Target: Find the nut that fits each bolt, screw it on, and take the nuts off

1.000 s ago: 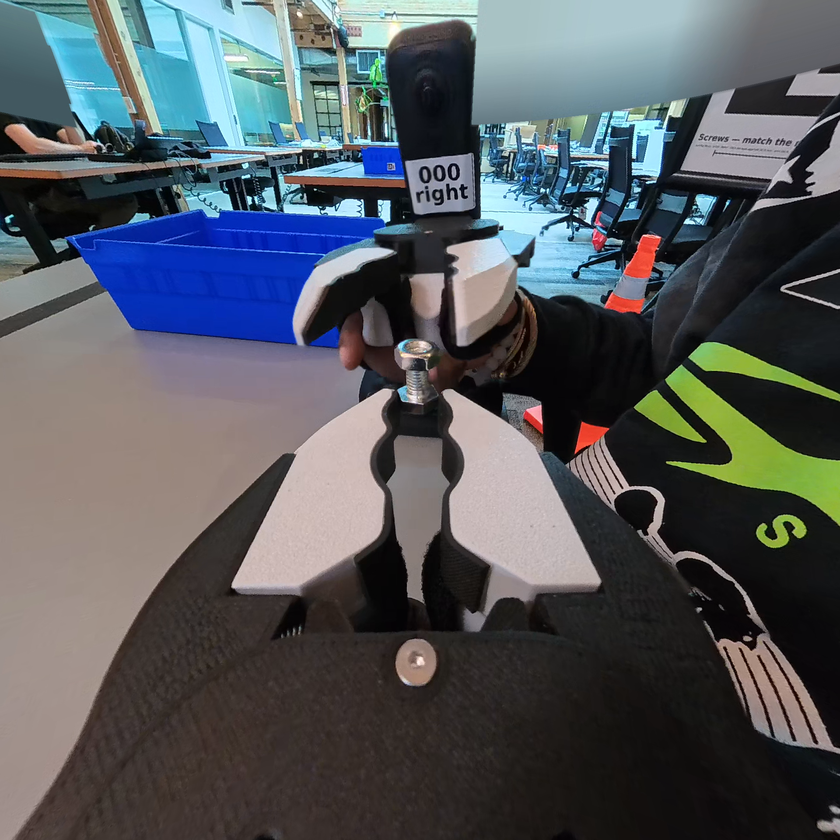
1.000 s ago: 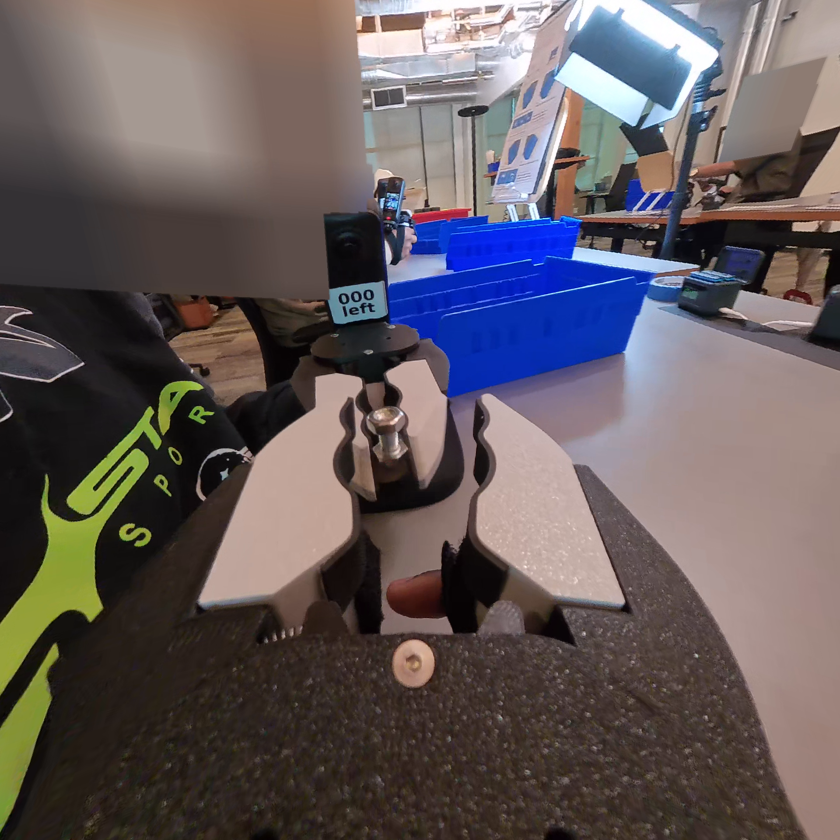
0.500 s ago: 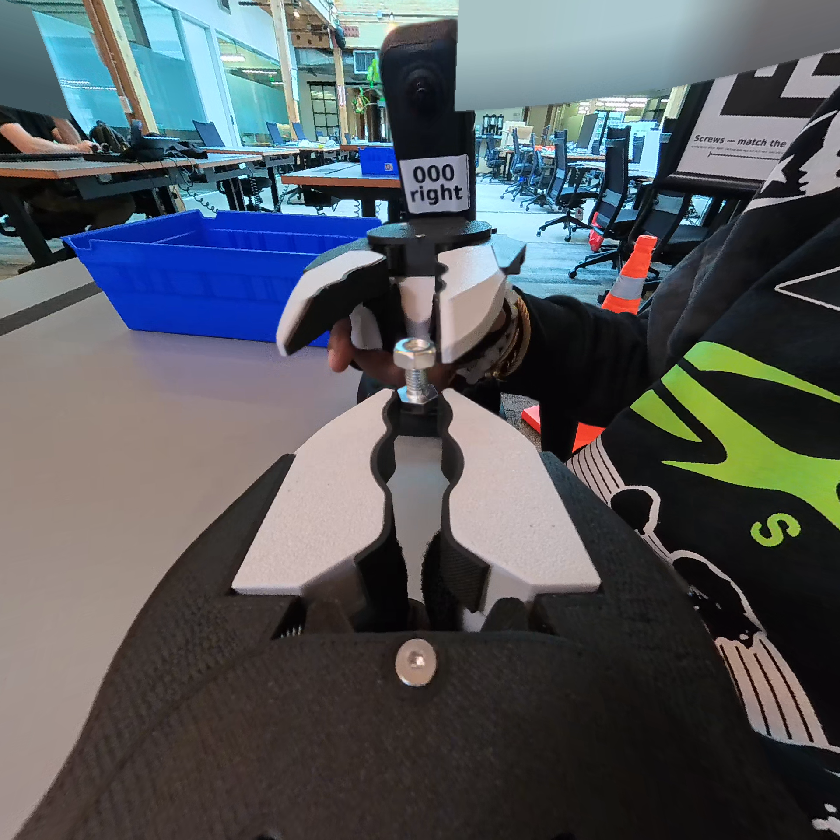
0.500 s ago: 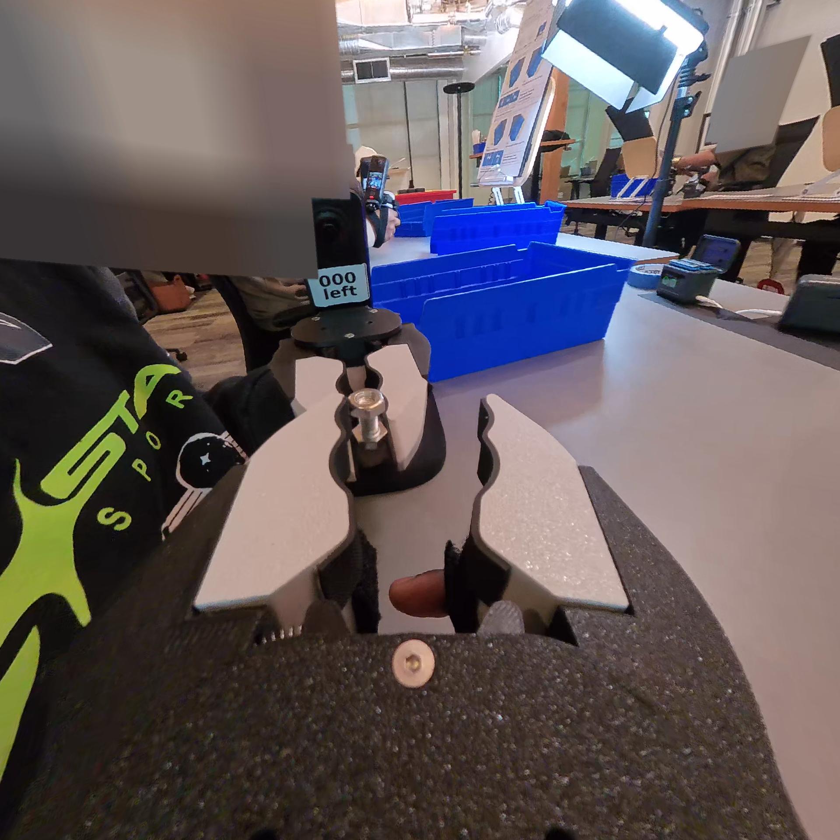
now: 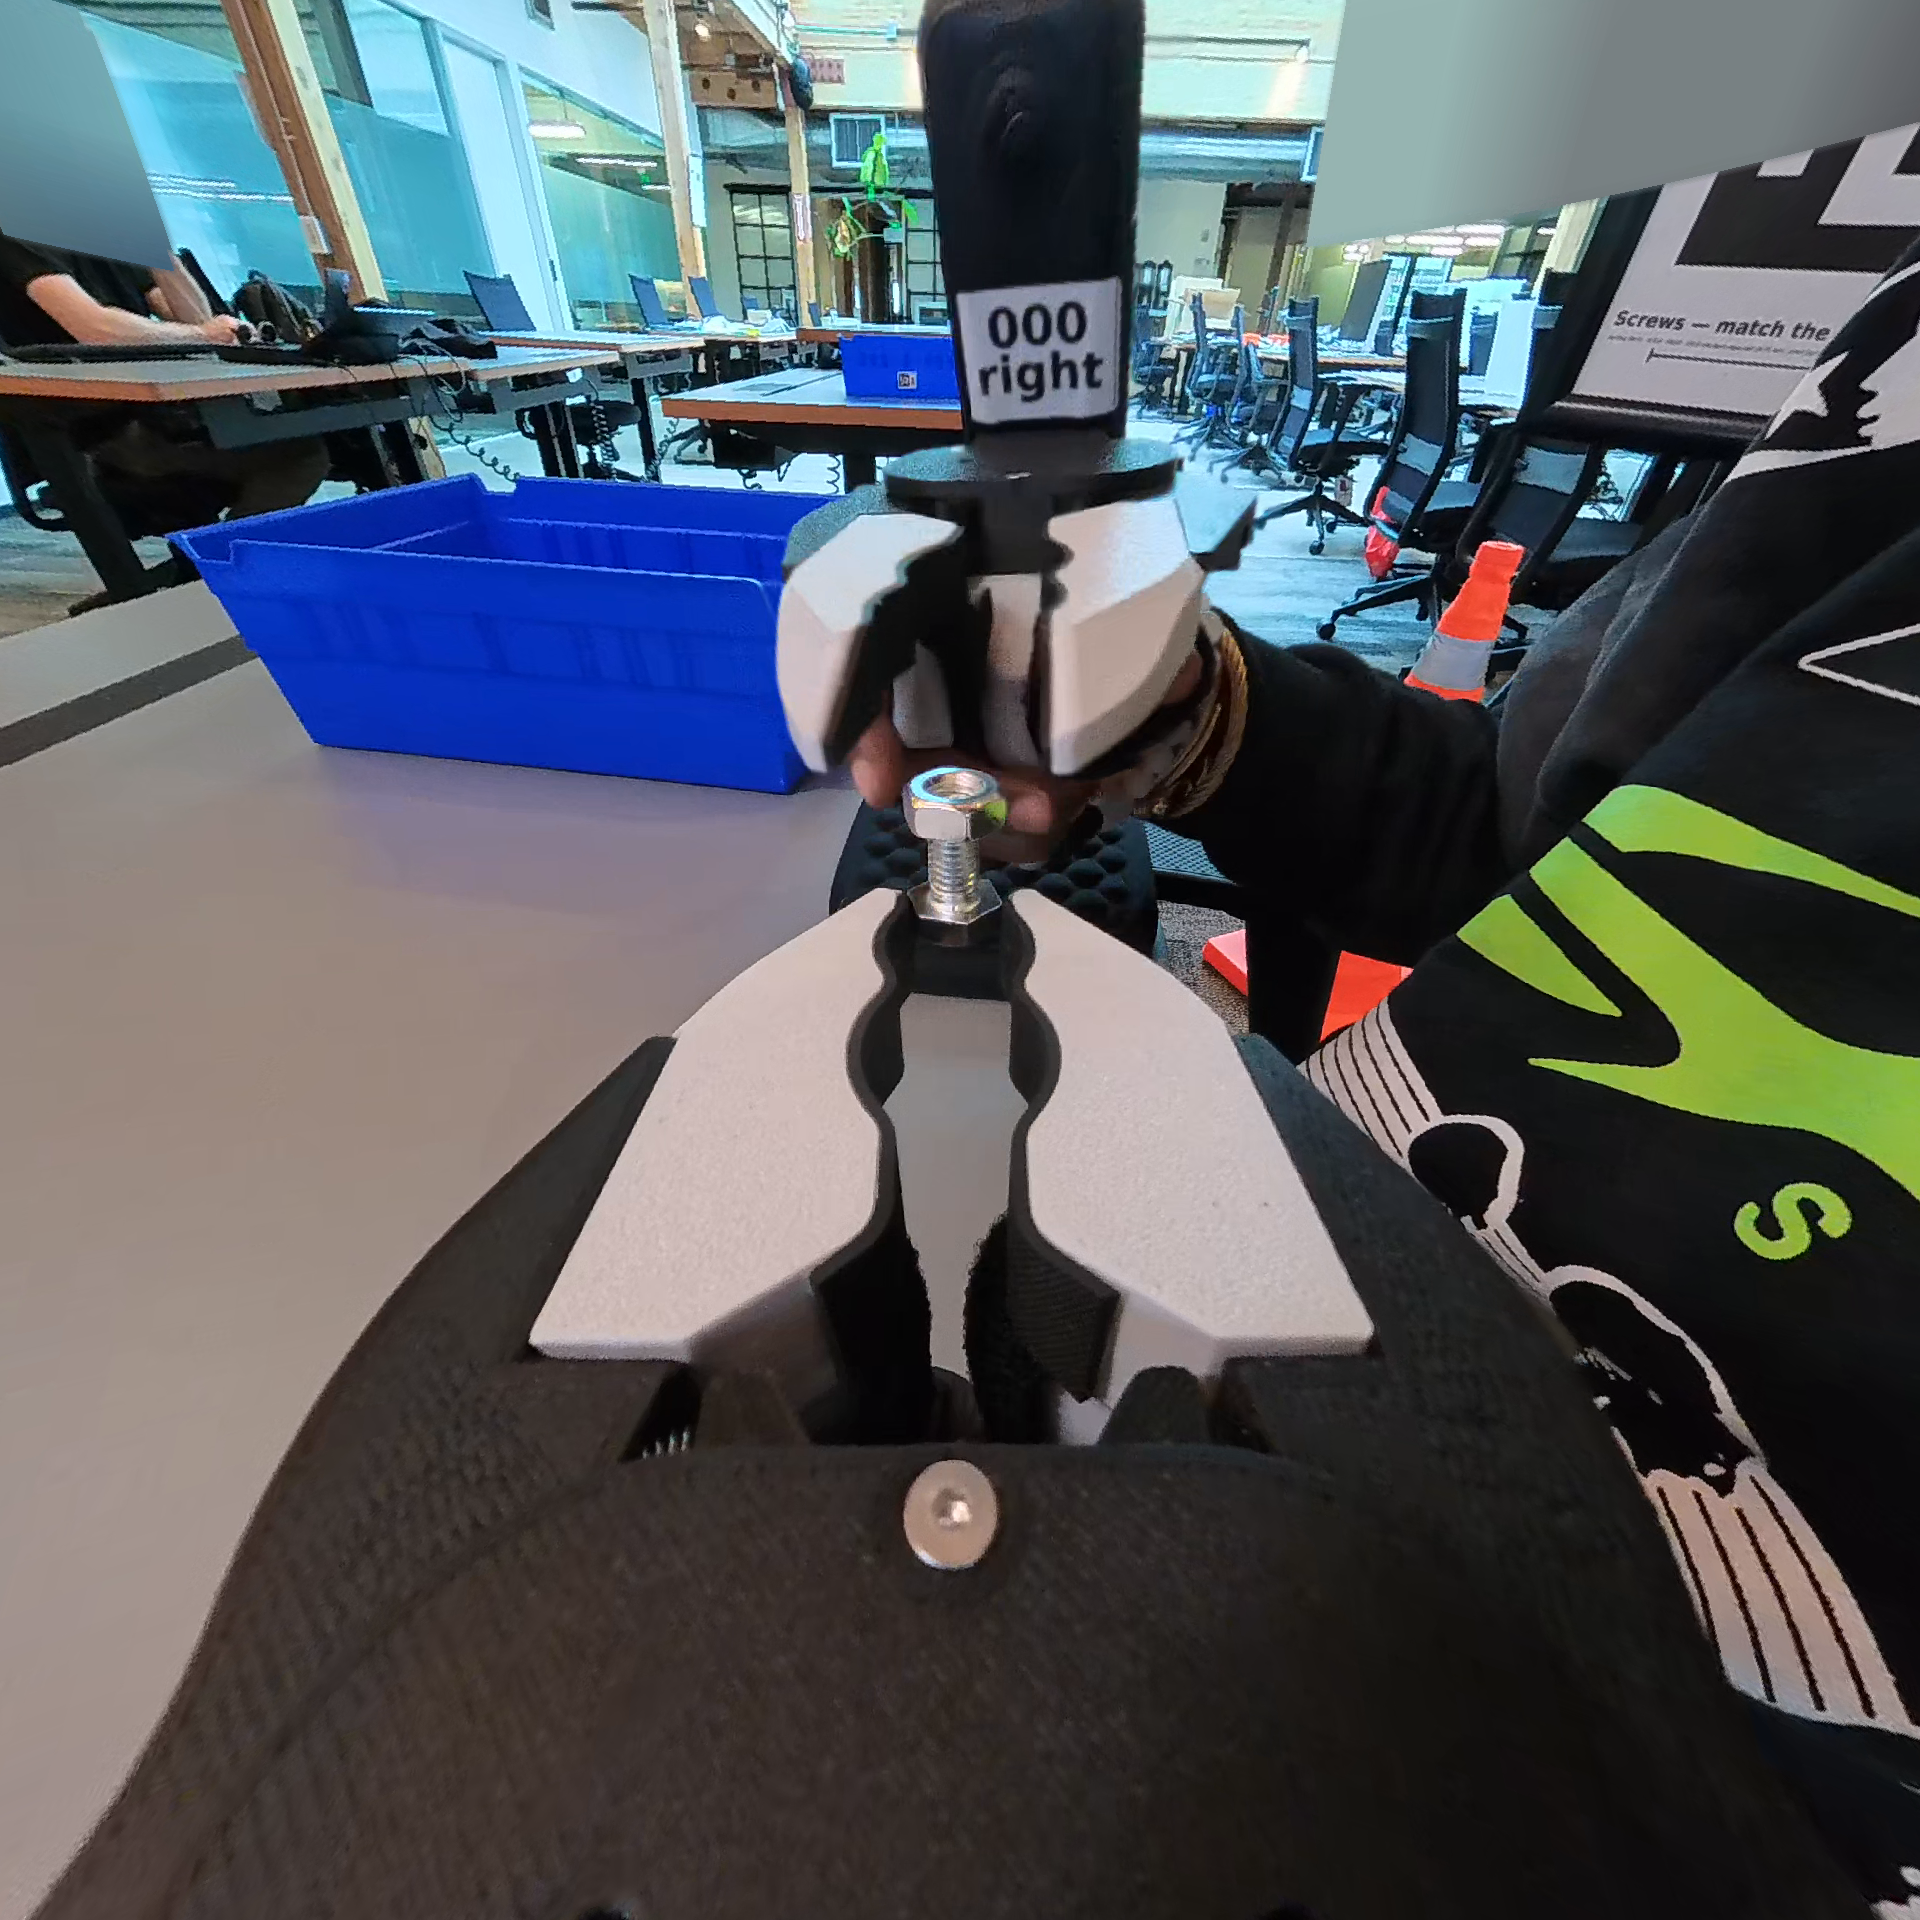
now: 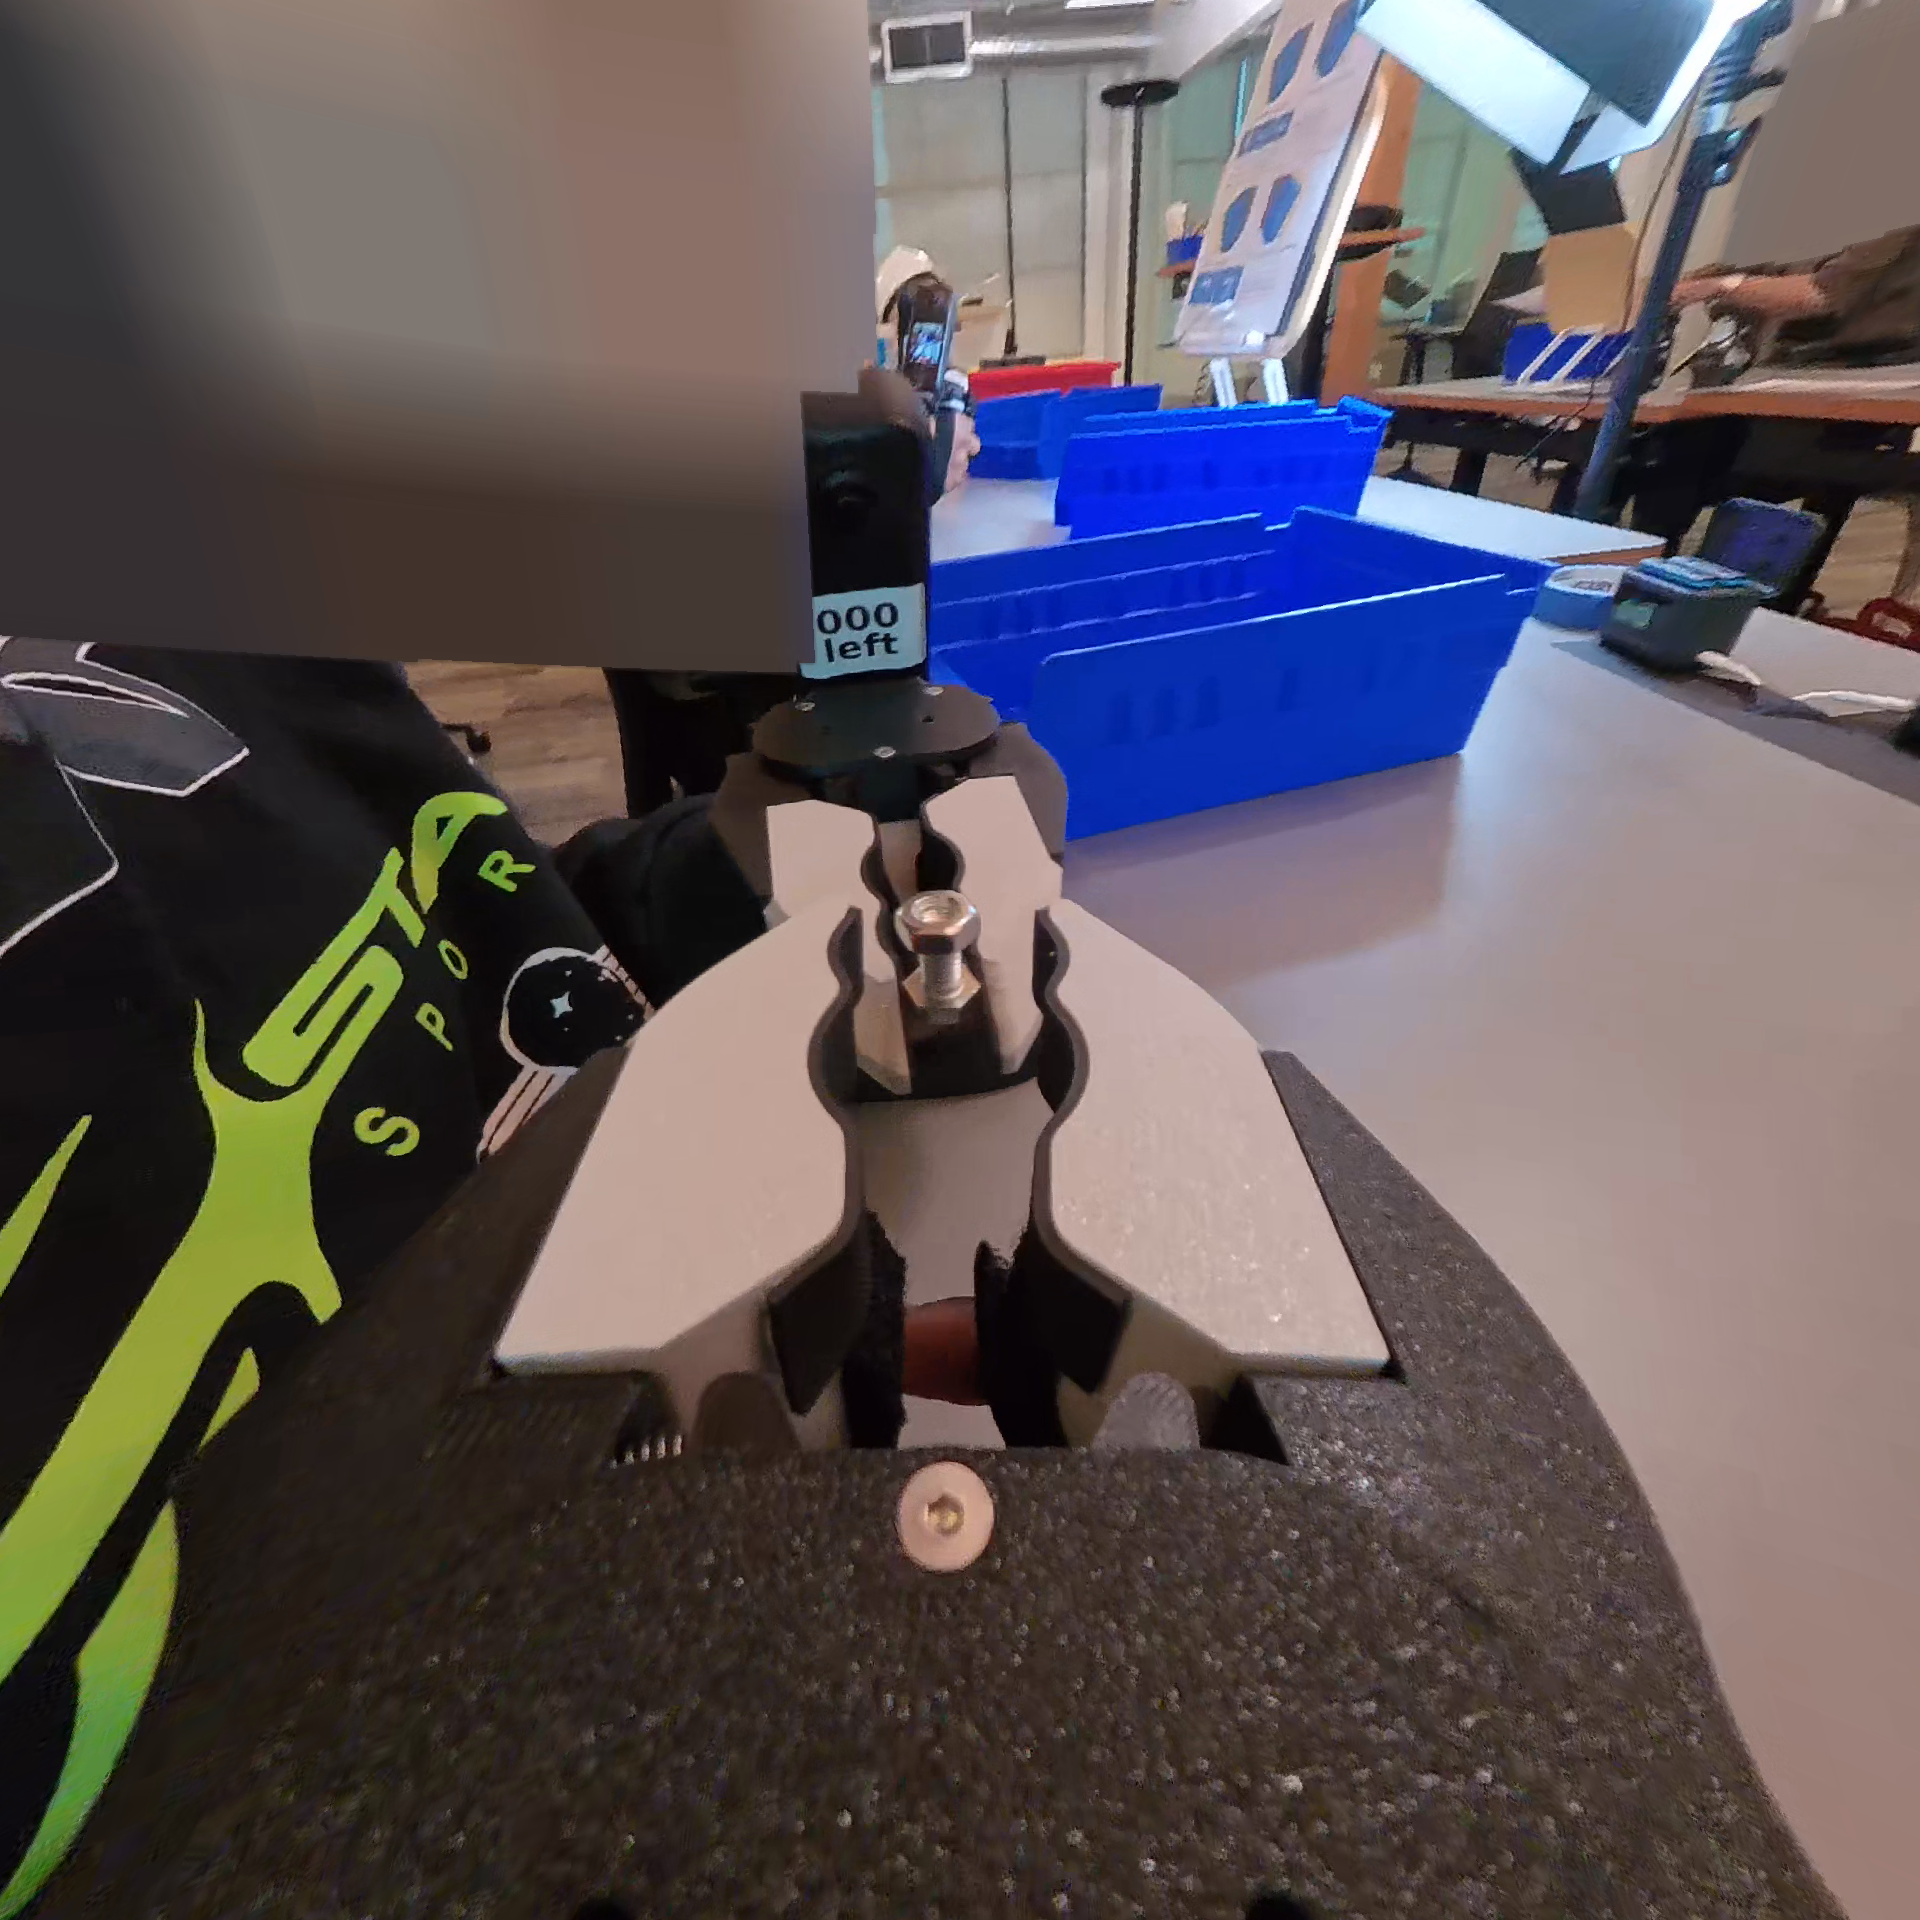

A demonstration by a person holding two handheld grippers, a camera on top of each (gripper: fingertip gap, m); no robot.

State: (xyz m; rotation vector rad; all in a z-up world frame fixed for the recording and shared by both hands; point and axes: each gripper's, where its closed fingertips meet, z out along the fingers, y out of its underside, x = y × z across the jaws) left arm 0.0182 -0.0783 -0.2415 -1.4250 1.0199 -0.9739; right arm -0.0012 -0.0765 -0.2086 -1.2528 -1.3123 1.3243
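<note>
My left gripper (image 5: 951, 925) is shut on the hex head of a silver bolt (image 5: 951, 878) and holds it upright above the grey table (image 5: 312, 987). A silver nut (image 5: 954, 816) sits on the top end of the bolt's thread. My right gripper (image 6: 943, 925) faces the left one. Its jaws are partly open with the nut (image 6: 935, 925) between the tips, a gap on each side. The right gripper also shows in the left wrist view (image 5: 966, 748), just behind and above the nut. The left gripper also shows in the right wrist view (image 6: 940, 1039).
A blue bin (image 5: 499, 644) stands on the table beyond the grippers; the right wrist view shows more blue bins (image 6: 1247, 707), a tape roll (image 6: 1574, 597) and a small device (image 6: 1683, 608). The person's black and green shirt (image 5: 1662, 1039) is close beside. An orange cone (image 5: 1465, 634) stands on the floor. The grippers are tip to tip, or close to it.
My right gripper's jaws have narrowed and it has shifted so that the nut lies between its tips. The left gripper still holds the bolt the same way.
</note>
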